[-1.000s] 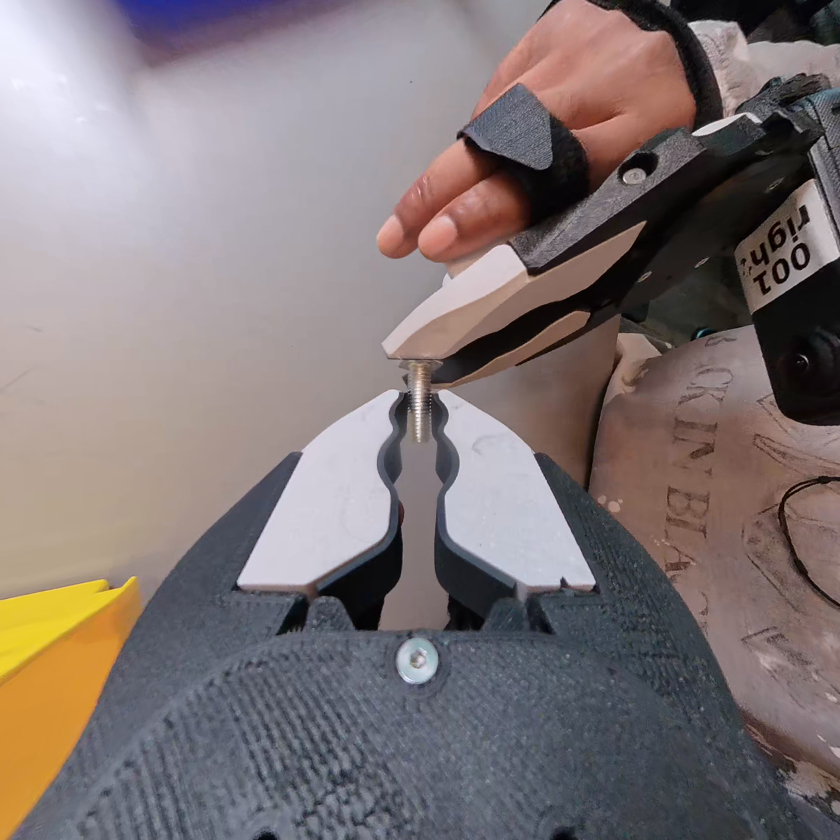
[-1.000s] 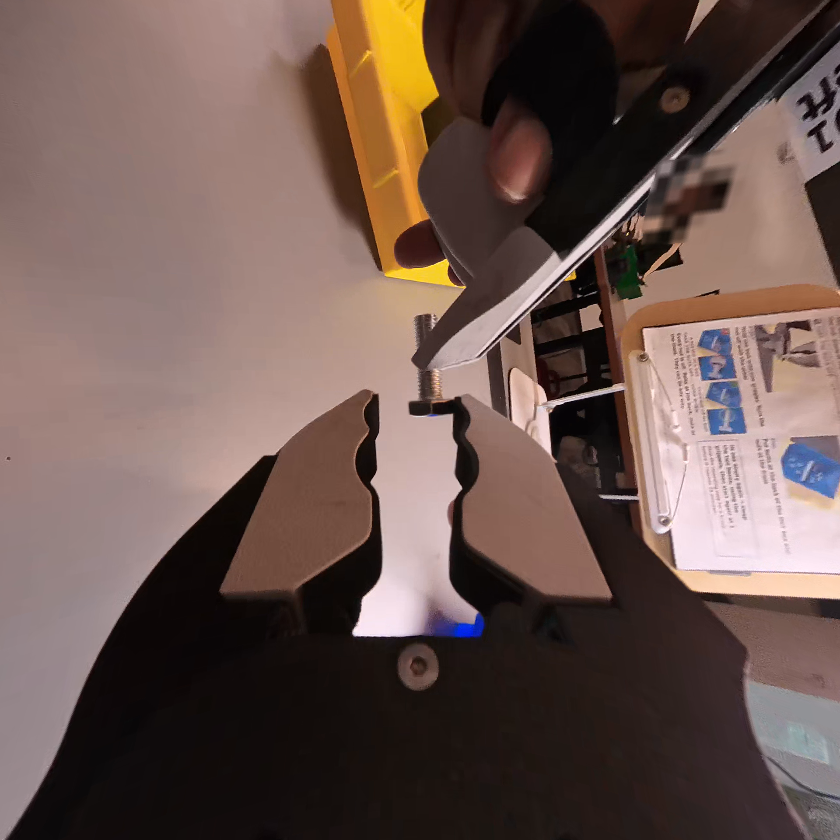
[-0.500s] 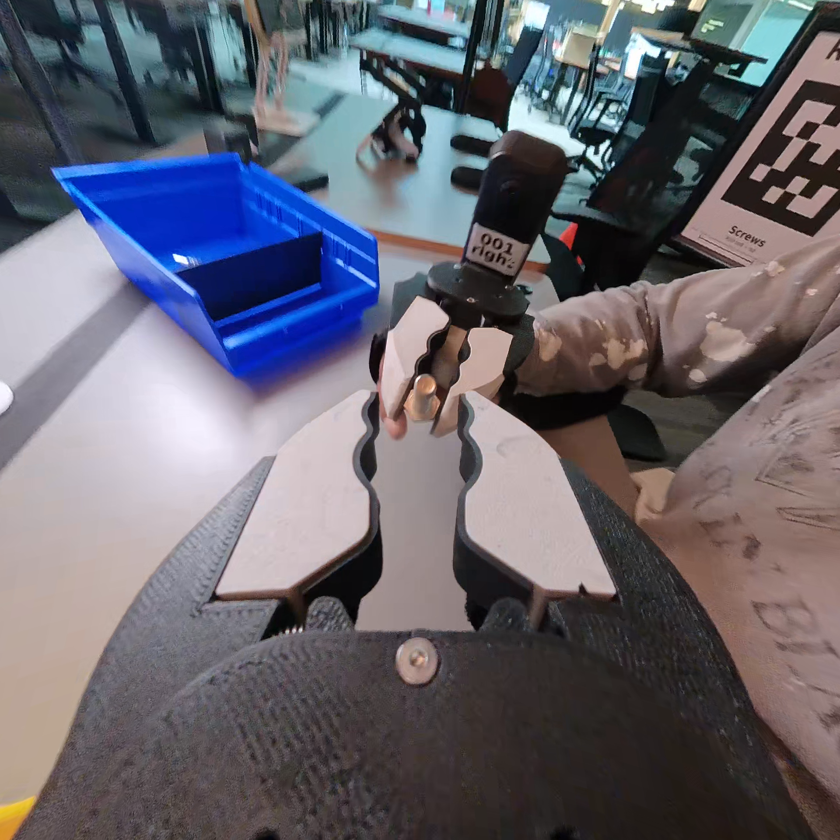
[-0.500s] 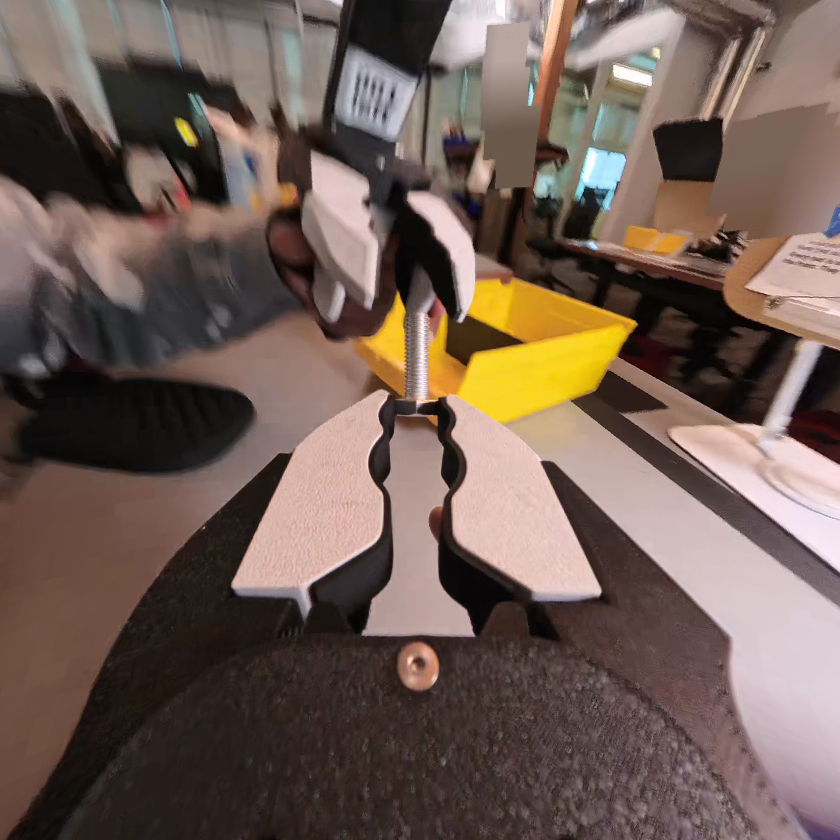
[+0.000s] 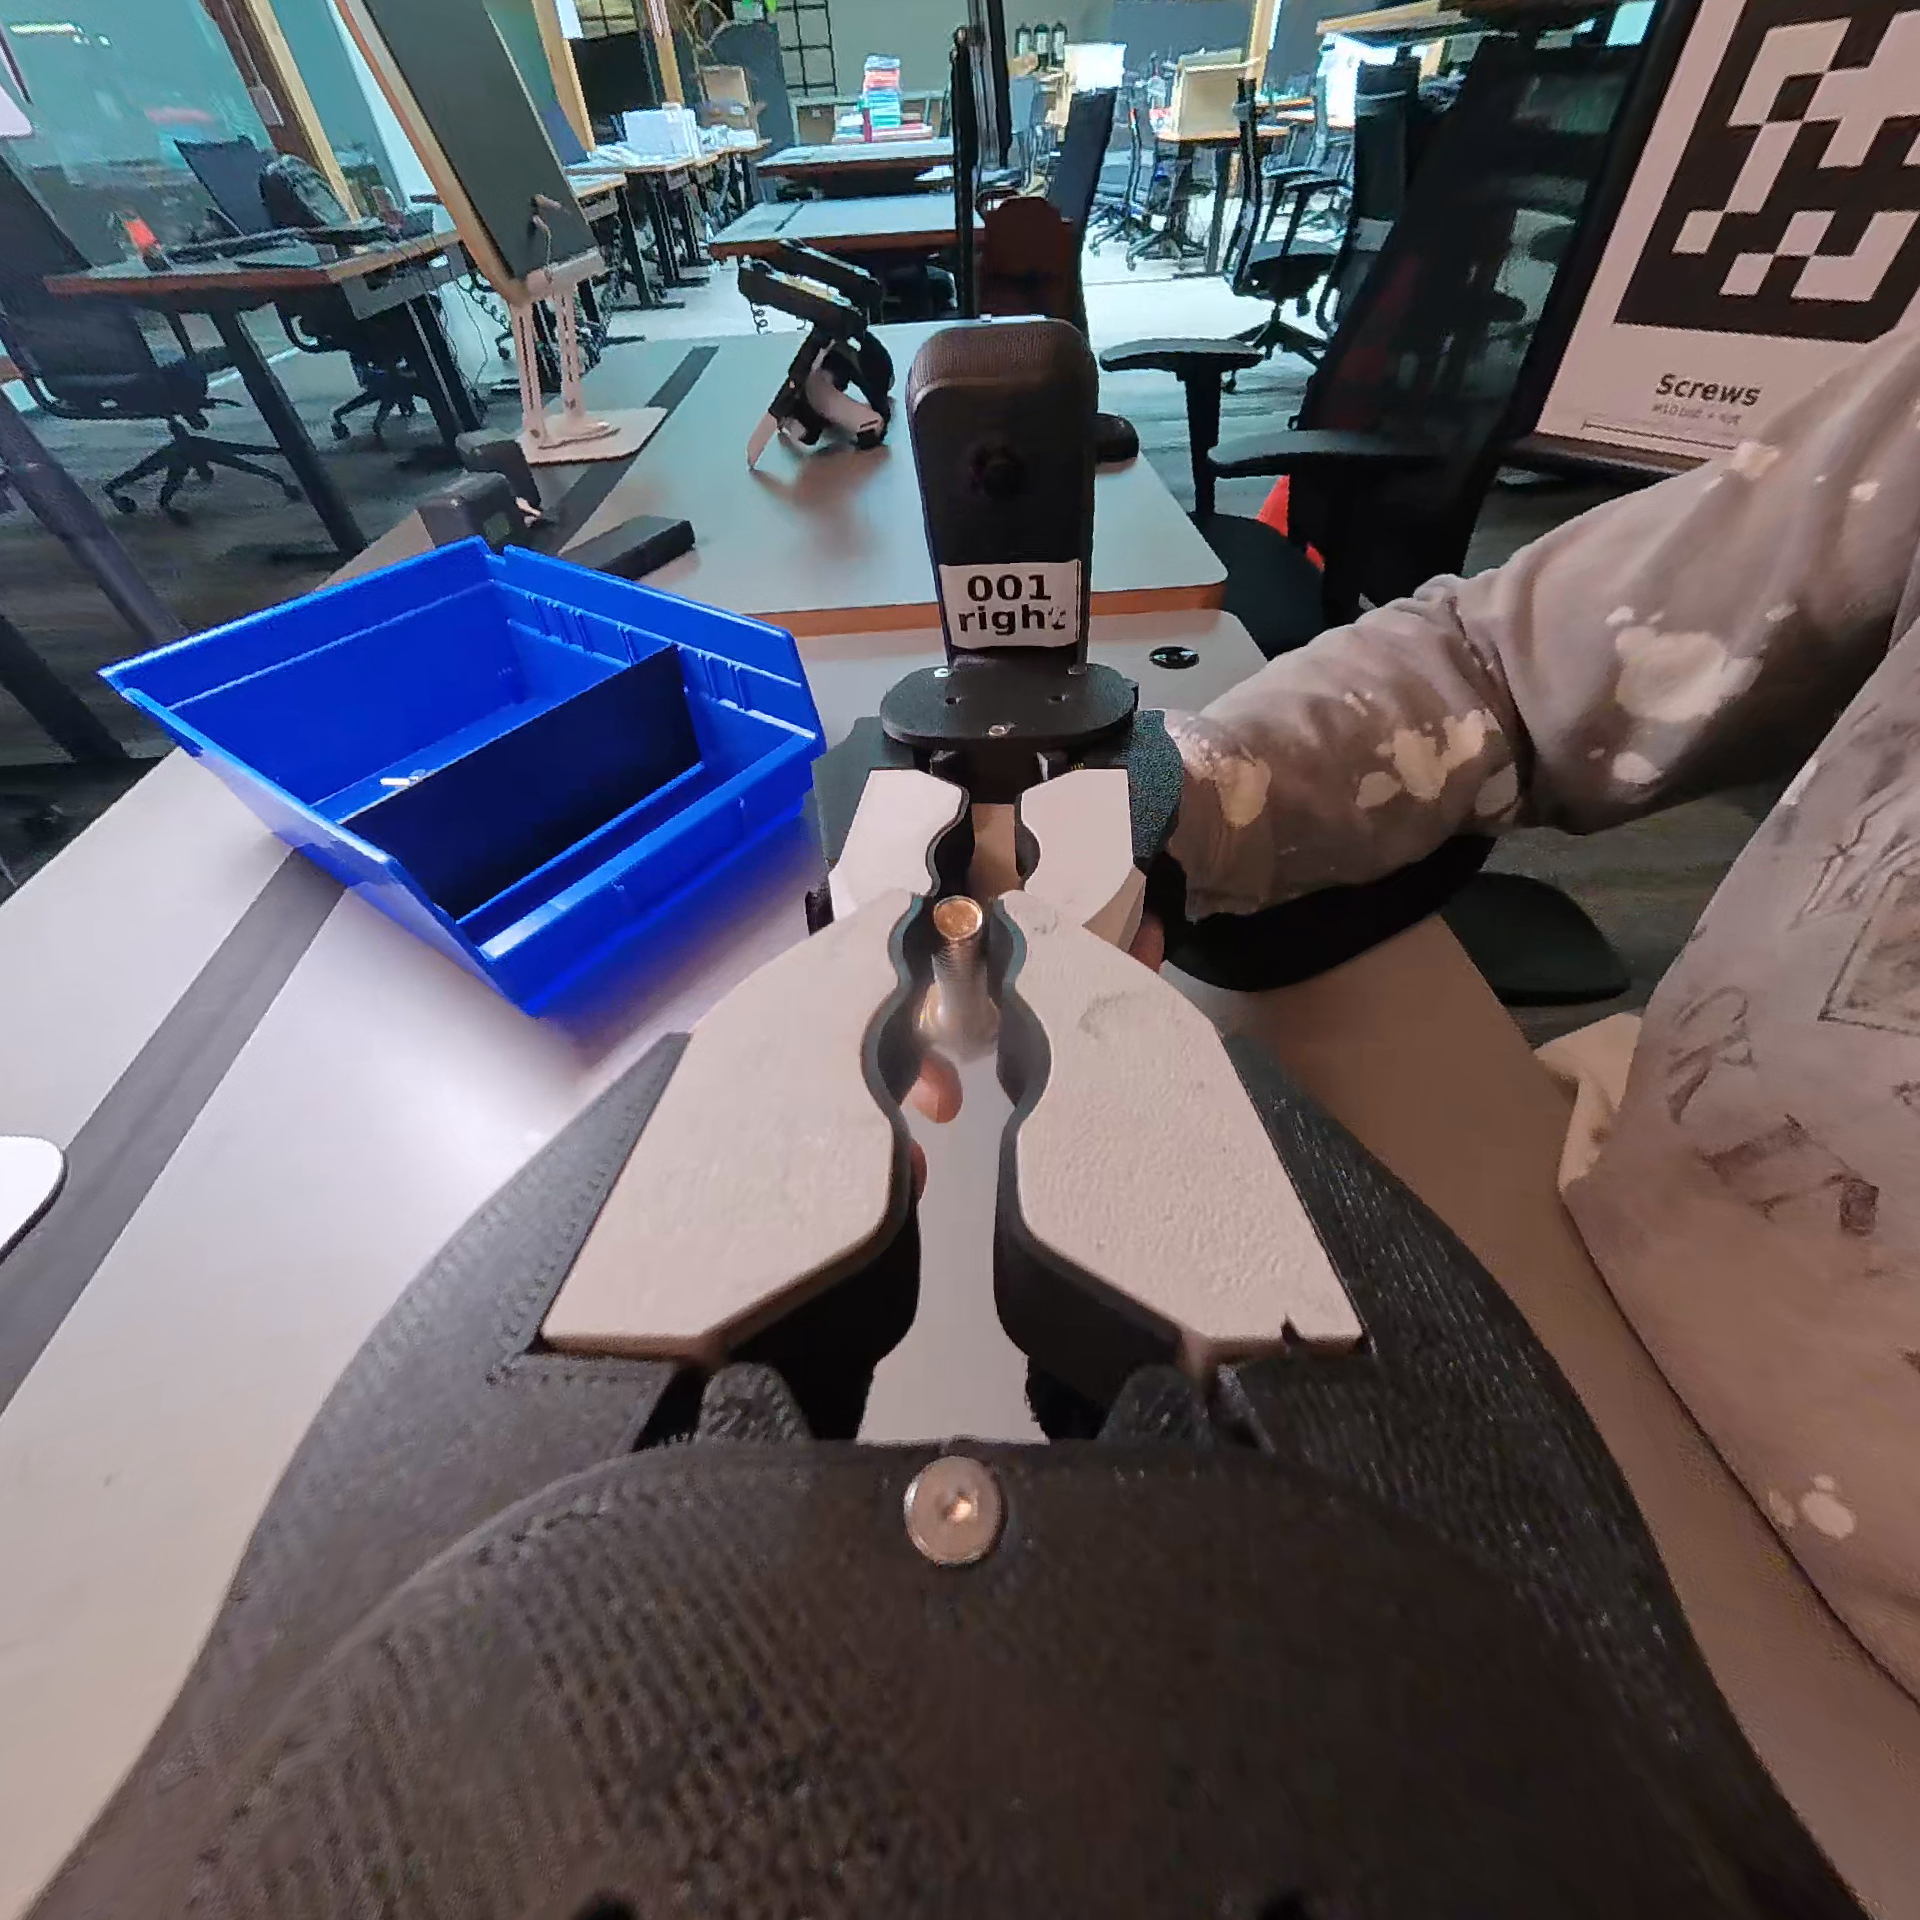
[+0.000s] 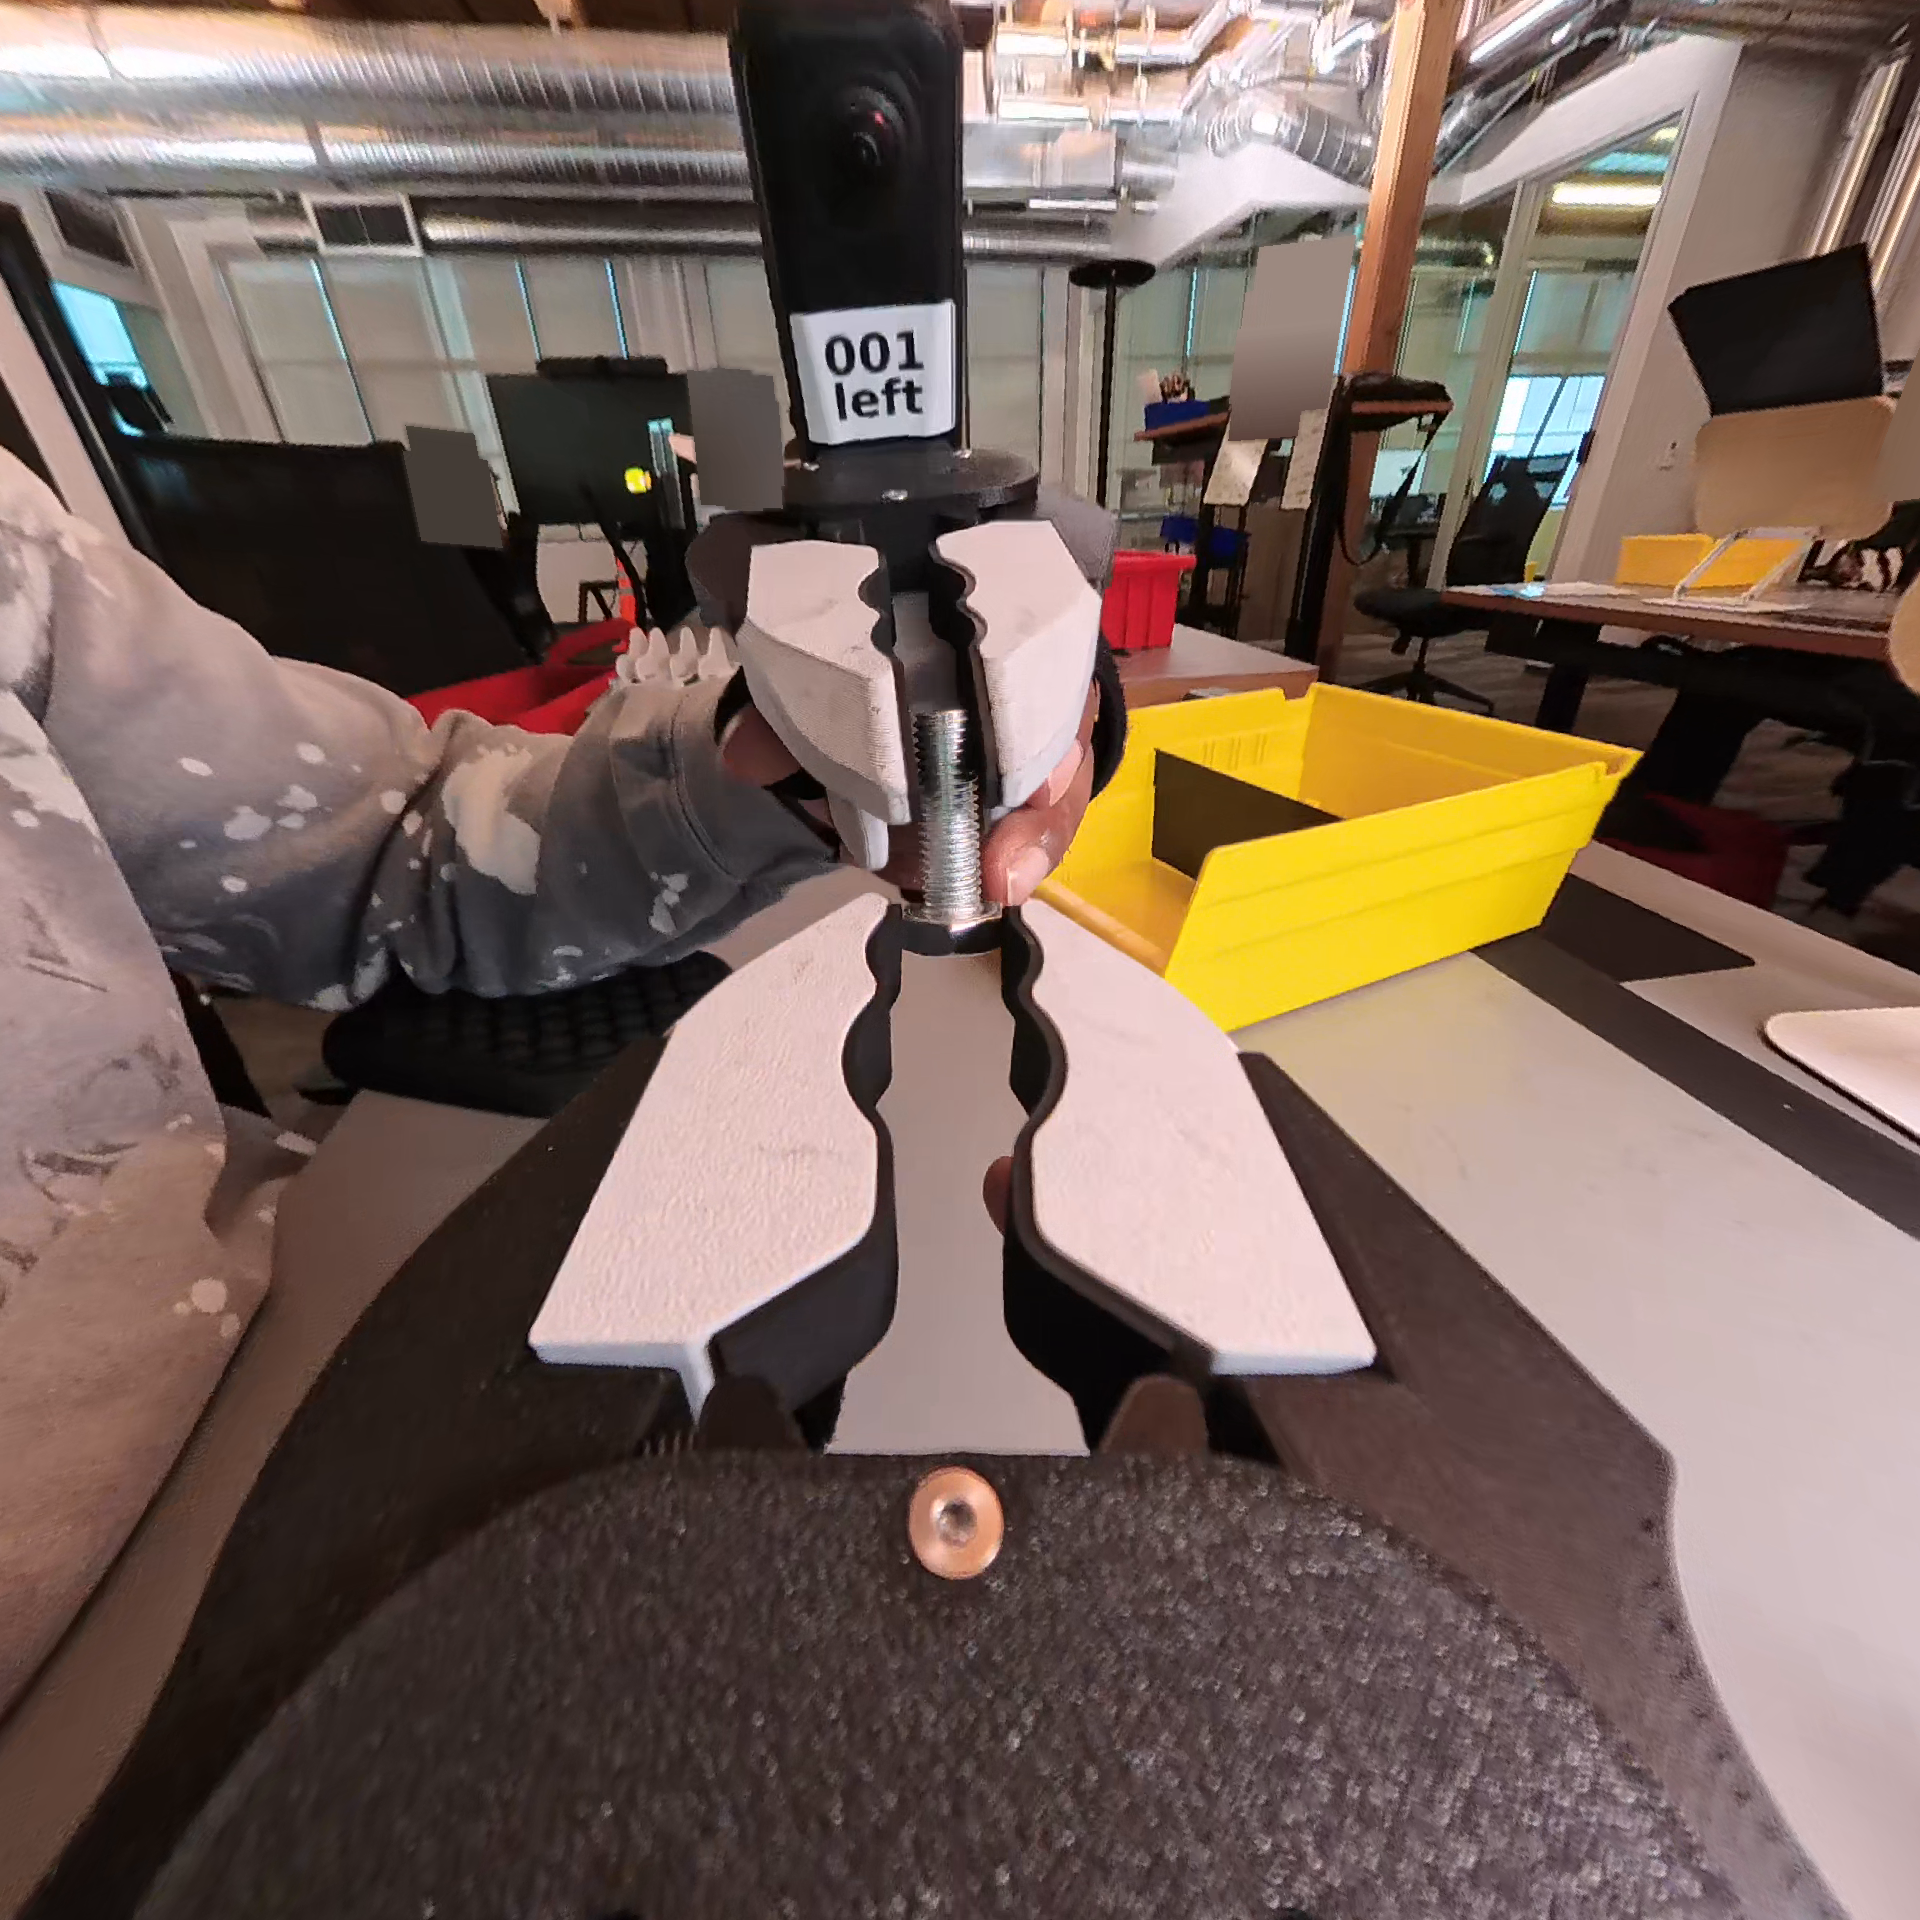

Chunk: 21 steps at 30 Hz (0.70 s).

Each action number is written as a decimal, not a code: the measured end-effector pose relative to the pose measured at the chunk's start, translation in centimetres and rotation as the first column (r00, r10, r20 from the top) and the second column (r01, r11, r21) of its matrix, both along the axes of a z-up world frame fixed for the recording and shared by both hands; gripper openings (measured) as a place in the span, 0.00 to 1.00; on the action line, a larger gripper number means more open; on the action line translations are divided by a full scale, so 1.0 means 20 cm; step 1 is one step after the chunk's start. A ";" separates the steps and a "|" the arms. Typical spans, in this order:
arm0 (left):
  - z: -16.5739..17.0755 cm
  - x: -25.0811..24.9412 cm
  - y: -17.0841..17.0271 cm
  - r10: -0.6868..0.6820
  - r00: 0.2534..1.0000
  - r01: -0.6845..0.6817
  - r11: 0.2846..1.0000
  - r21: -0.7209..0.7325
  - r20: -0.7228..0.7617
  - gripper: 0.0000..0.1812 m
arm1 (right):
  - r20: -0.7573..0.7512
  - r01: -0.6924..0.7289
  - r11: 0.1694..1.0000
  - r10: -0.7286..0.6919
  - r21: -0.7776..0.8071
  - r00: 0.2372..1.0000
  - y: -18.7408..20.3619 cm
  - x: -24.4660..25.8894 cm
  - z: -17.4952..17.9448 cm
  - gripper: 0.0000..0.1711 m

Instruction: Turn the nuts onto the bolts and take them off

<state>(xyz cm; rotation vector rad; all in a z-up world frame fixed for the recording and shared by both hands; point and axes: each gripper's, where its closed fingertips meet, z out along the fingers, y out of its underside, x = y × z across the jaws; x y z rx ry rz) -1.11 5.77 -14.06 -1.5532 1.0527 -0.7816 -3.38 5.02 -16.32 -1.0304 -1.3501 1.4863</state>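
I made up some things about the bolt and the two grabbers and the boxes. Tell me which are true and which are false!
1. The left gripper is closed around the bolt. True.
2. The right gripper pinches a nut at the end of the bolt. True.
3. The blue bin is full of bolts. False: it is nearly empty, with one small shiny piece beside its dark divider.
4. The yellow bin sits inside the blue bin. False: each stands by itself on the table.
5. The two grippers point at each other. True.
6. The bolt lies loose on the table. False: it is held up between the grippers.
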 end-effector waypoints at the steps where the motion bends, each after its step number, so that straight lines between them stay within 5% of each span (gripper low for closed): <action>1: -0.01 0.00 0.00 -0.001 1.000 0.001 1.000 -0.007 -0.003 0.06 | 0.012 0.001 1.000 -0.001 0.002 1.000 0.00 -0.01 -0.01 0.11; 21: -0.09 0.01 0.02 -0.034 0.998 0.037 0.997 -0.070 0.046 0.06 | 0.092 0.002 1.000 -0.003 0.005 0.996 0.00 -0.03 -0.11 0.11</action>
